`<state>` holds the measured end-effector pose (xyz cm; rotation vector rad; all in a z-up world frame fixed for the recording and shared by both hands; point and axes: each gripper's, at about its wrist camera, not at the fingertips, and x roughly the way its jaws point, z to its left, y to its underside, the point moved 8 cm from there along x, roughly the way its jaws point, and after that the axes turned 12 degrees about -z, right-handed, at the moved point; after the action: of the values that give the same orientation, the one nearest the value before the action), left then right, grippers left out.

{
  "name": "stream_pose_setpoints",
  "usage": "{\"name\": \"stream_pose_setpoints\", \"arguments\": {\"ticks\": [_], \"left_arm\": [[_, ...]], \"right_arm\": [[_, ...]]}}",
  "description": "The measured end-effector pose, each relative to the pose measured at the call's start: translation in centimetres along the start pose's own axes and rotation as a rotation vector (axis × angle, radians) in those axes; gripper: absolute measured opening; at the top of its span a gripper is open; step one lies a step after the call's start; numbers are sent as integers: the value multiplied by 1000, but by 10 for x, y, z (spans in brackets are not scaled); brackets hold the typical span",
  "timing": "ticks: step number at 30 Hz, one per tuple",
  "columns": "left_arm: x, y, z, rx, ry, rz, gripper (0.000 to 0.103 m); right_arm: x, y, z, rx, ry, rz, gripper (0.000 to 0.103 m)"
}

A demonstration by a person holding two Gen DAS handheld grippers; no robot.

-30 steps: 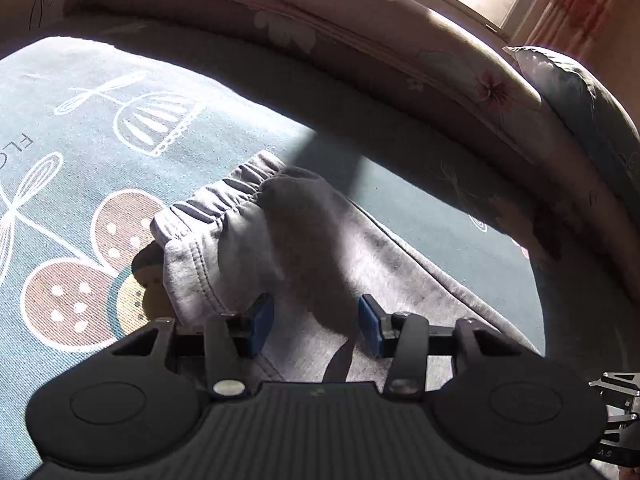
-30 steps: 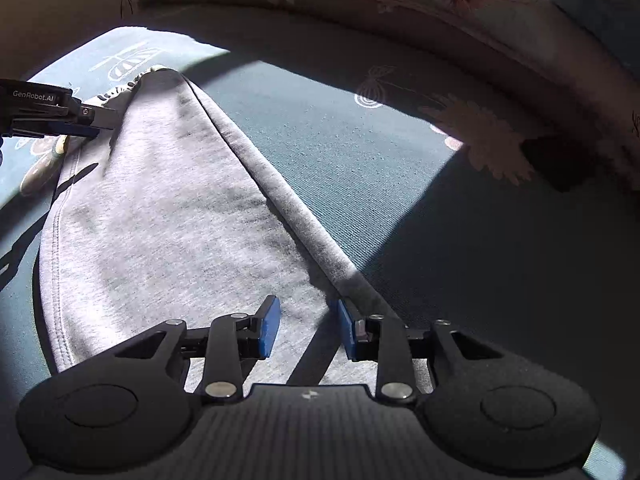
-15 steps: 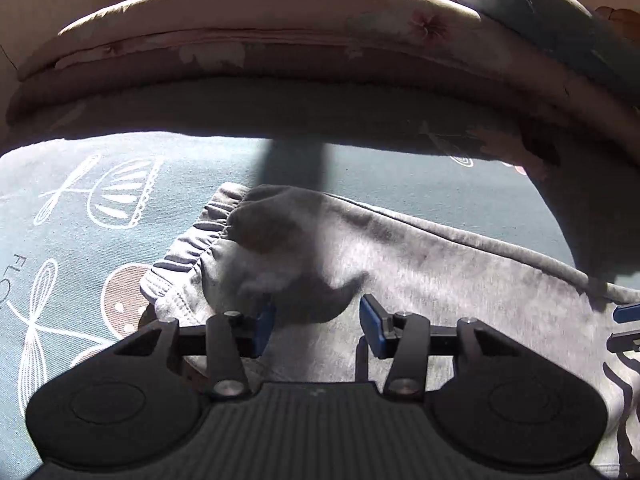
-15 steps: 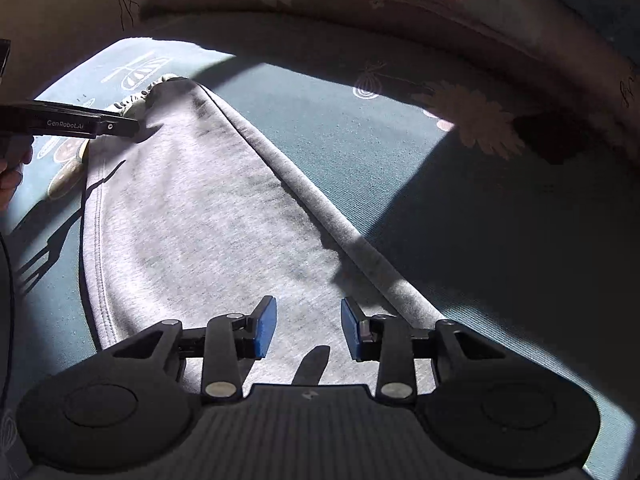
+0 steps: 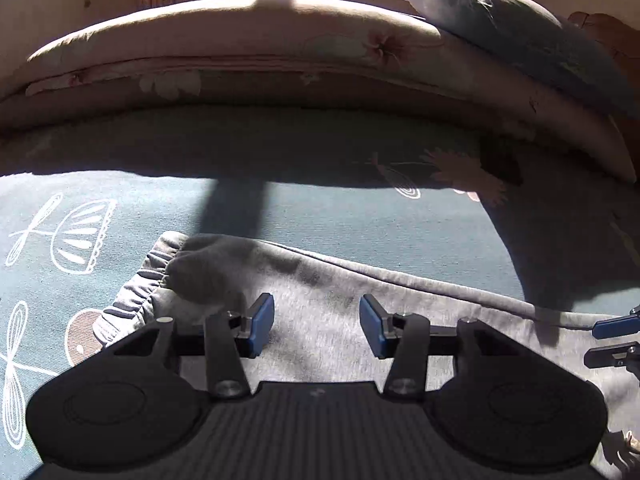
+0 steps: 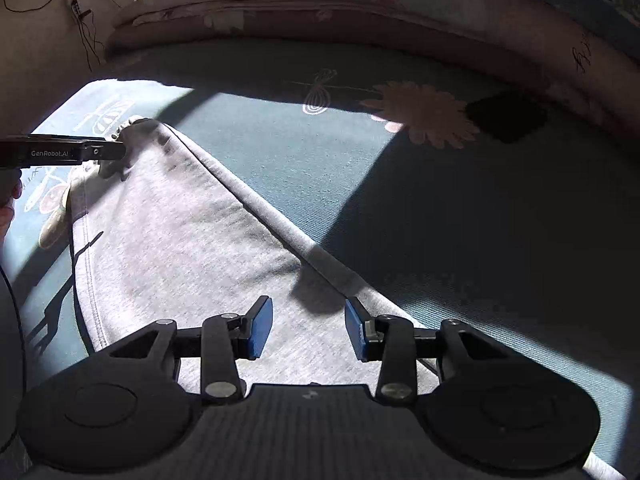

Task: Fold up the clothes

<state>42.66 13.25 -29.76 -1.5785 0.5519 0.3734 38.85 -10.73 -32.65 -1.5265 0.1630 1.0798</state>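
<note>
- The grey trousers (image 5: 320, 308) lie flat on the teal patterned bedsheet (image 5: 360, 224), the elastic waistband (image 5: 140, 292) on the left
- The left gripper (image 5: 316, 322), narrower a second ago, now stands apart above the cloth, gripping nothing
- The right gripper (image 6: 308, 326) is opening over the fabric, which is not pinched
- Both have let go; I'd judge this fold laid down

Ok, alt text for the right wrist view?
Grey sweatpants lie flat on a teal patterned bedsheet, half in shadow. The right gripper hovers over them, opening, nothing between its blue fingers. The left gripper reaches over the far waistband end.
</note>
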Motion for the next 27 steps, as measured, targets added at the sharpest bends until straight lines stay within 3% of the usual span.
{"name": "stream_pose_setpoints", "arguments": {"ticks": [2,5,8,12,17,21,25,27], "left_arm": [[8,10,-38,61,102,8,50],[28,25,-70,102,159,28,50],[55,30,-75,151,123,41,50],[87,18,-67,154,66,22,66],[92,0,-62,128,14,40,63],[50,-5,-63,99,51,8,62],[17,13,-75,115,86,28,62],[7,29,-82,151,92,39,63]], "right_arm": [[-9,19,17,-9,-33,23,44],[0,44,39,-19,-59,49,44],[20,49,44,3,-43,16,49],[28,39,44,61,-56,-20,57],[-3,39,35,103,-60,-7,56],[-47,41,-9,126,56,-31,56],[-79,60,-91,189,315,1,56],[-87,76,-127,270,387,21,56]]}}
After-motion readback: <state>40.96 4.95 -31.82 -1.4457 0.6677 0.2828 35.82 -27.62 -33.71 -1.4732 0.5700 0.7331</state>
